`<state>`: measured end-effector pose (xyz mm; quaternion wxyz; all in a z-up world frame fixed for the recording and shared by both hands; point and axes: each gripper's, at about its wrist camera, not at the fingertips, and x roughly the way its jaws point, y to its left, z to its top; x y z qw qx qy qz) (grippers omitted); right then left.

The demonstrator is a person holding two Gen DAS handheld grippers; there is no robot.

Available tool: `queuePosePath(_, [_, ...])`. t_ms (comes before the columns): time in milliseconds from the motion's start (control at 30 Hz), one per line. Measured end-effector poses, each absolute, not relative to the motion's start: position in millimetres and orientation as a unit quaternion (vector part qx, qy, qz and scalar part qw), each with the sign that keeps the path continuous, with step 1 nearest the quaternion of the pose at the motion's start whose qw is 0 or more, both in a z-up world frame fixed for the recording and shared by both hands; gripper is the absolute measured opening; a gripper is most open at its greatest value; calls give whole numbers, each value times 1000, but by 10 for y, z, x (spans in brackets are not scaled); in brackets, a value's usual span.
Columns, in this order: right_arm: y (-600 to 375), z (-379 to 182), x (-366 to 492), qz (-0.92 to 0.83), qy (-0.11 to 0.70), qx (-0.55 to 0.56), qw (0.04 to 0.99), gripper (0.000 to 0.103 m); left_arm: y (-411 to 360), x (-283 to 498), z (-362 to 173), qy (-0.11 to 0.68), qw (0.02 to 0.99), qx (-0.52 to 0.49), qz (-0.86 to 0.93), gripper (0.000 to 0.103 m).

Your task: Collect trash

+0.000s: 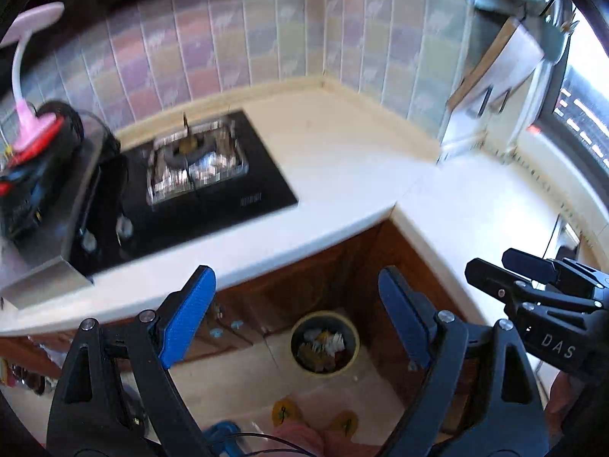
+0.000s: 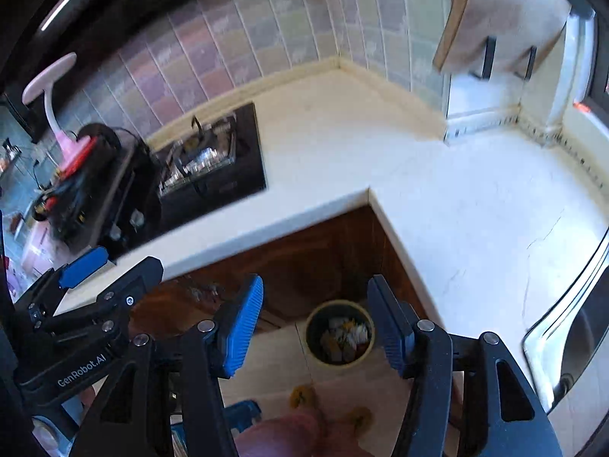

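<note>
Pale L-shaped countertop [image 1: 342,175] wrapped around a corner, backed by tiled wall [image 1: 236,42] in muted pink, purple and green. Black glass stove [image 1: 213,190] set into it, steel sink [image 2: 571,342] at the far right. Dark wooden cabinets [image 2: 304,251] beneath, pale tiled floor [image 2: 274,358]. Bright daylight through window [image 1: 582,110].

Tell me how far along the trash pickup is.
Looks nearly done: the bin on the floor already holds scraps, and no loose trash shows on the counter. Nothing is in hand; the left gripper and right gripper are both open and empty. Nothing obvious remains.
</note>
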<state>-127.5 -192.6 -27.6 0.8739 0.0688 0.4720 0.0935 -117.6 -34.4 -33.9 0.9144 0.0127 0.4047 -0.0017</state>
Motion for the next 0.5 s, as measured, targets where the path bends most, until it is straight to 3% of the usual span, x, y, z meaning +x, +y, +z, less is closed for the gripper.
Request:
queuePosePath(167, [-2006, 373, -1363, 89, 420, 79, 900, 73, -407, -1249, 230, 366, 931, 4, -11, 86])
queuePosePath(500, [-2037, 1208, -1548, 80, 358, 77, 927, 77, -372, -1252, 877, 325, 945, -14, 15, 86])
